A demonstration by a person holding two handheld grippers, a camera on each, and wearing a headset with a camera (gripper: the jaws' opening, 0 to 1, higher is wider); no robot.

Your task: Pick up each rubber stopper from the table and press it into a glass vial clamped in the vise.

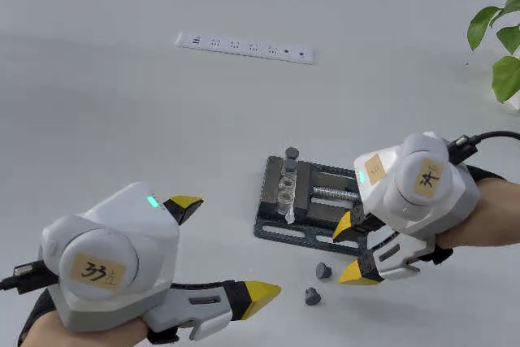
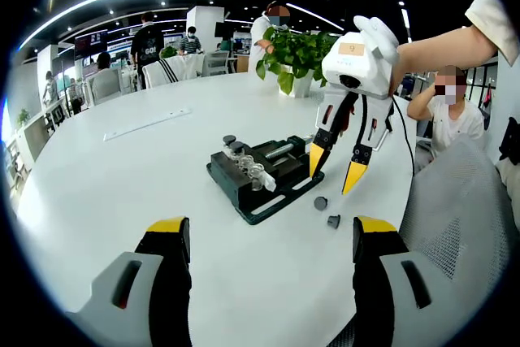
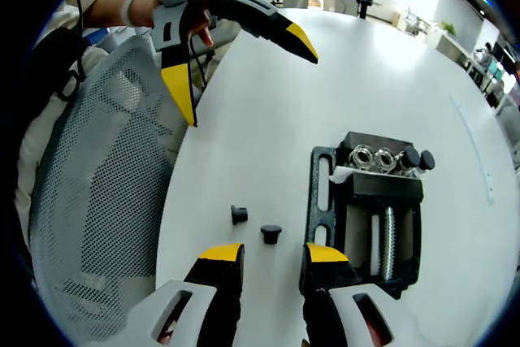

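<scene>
At mid-counter [image 1: 122, 119] sits the black vise [image 1: 276, 230], with a row of four vials [image 1: 287, 193] clamped between its jaws. From your head view the two farther vials are capped dark, and the two nearer ones are clear glass with open mouths (the right gripper view shows the same split, an open pair next to a capped pair). Two loose stoppers [image 1: 323, 270] lie on the counter just off the near side of the vise, close together but not touching.

Your right tool [image 1: 347, 251] hangs over that spot. The left gripper view shows it off the surface, with its yellow tips pointing down toward the stoppers. Its jaws stand parted with nothing between them, and one stopper lies just beside the lower tip in the head view.

Your left tool [image 1: 223, 249] is at the near left, well apart from the vise. Its jaws are spread wide and empty, and it is aimed toward the vise and the other tool.

Farther back on the counter a white power strip [image 1: 244, 46] lies flat. Green plant [image 1: 500, 46] leaves show at the right edge. A mesh chair [image 3: 106, 160] back stands beside the counter's rim in the right gripper view.
</scene>
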